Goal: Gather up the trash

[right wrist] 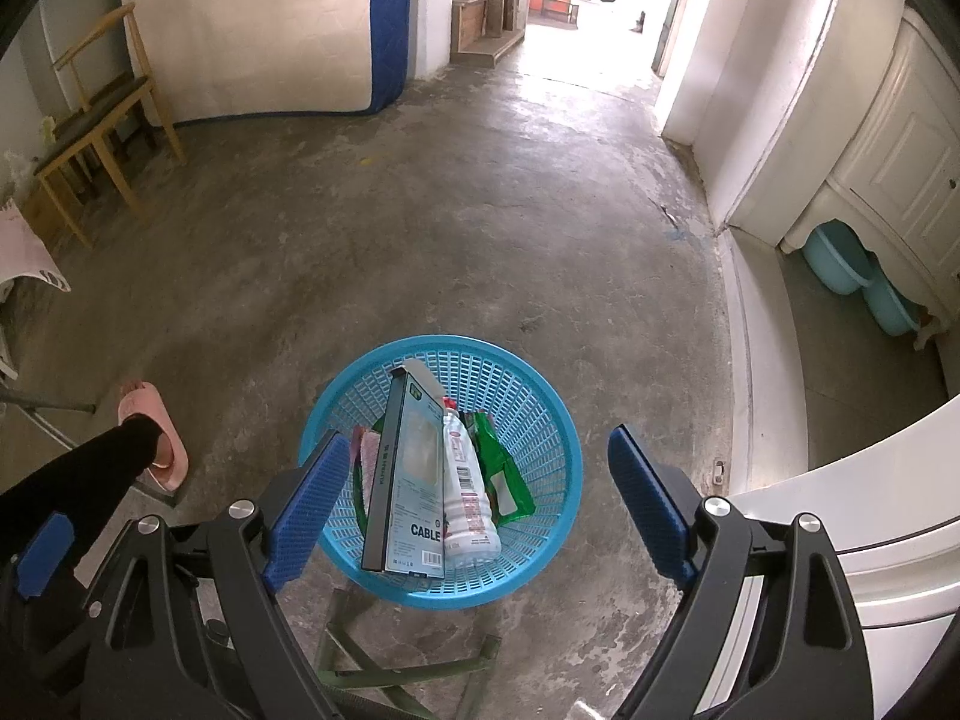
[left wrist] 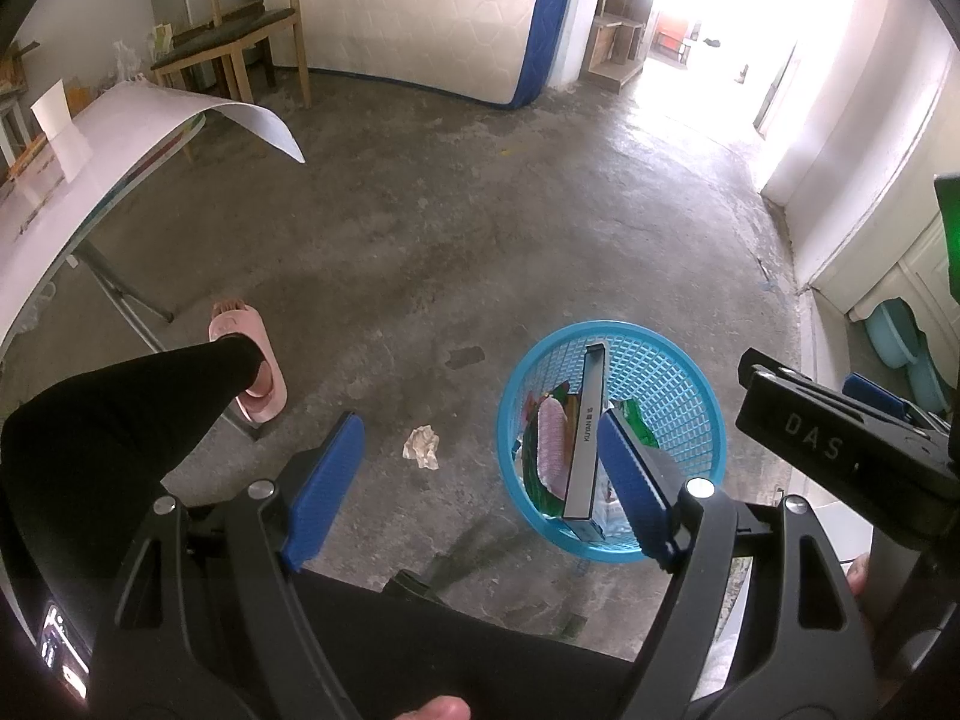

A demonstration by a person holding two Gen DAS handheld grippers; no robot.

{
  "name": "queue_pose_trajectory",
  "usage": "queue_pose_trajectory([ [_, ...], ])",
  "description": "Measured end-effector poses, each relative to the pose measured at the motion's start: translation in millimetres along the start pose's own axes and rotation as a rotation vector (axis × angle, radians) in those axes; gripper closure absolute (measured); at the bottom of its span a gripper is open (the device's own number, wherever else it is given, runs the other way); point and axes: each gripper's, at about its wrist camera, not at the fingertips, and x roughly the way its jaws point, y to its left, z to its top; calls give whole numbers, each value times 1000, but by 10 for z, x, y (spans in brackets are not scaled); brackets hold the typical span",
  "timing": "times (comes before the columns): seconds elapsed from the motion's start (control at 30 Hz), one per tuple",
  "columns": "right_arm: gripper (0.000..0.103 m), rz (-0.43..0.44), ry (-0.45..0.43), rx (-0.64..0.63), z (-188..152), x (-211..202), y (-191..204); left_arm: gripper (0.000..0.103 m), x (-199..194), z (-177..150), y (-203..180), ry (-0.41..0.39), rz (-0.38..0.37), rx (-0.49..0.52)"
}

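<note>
Jaws of the left gripper (left wrist: 480,480) stand spread wide and hold nothing; between the two blue pads (left wrist: 327,483), as its own camera sees it, lies a crumpled paper wad (left wrist: 423,447) on the bare concrete floor (left wrist: 480,228). The wad sits ahead of and below the fingertips, nearer the left-hand pad, with no clear long axis, so approach angle probably matters little. It lies just left of the blue mesh basket (left wrist: 672,384) and apart from it. The right gripper (right wrist: 480,492) is likewise spread and empty, poised above the basket (right wrist: 522,372), which fills the gap between its pads. The wad does not show in the right wrist view; the left hand therefore seems the nearer one for the pickup.

Inside the basket, a long grey cable box (right wrist: 408,480) leans with its long axis running from the near rim to the far one; beside it lie a white plastic bottle (right wrist: 468,498) and a green wrapper (right wrist: 498,468).

A black-clad leg (left wrist: 120,420) ends in a pink slipper (left wrist: 255,360), left of the wad. Beyond, a folding table (left wrist: 90,180) covered with a white sheet carries a paper cup (left wrist: 57,114). Farther off stand a wooden chair (left wrist: 240,36), a mattress (left wrist: 432,12) propped against the wall, and a bright doorway (left wrist: 720,30). White cabinets (right wrist: 900,132) line the right side, with light blue basins (right wrist: 840,264) beneath.
</note>
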Motion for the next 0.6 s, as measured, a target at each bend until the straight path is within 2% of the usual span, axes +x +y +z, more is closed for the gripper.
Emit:
queue_pose_trajectory([
  [0.6,17,1,1,-3,-3,0,4,27,12,85,68,-5,1,-5],
])
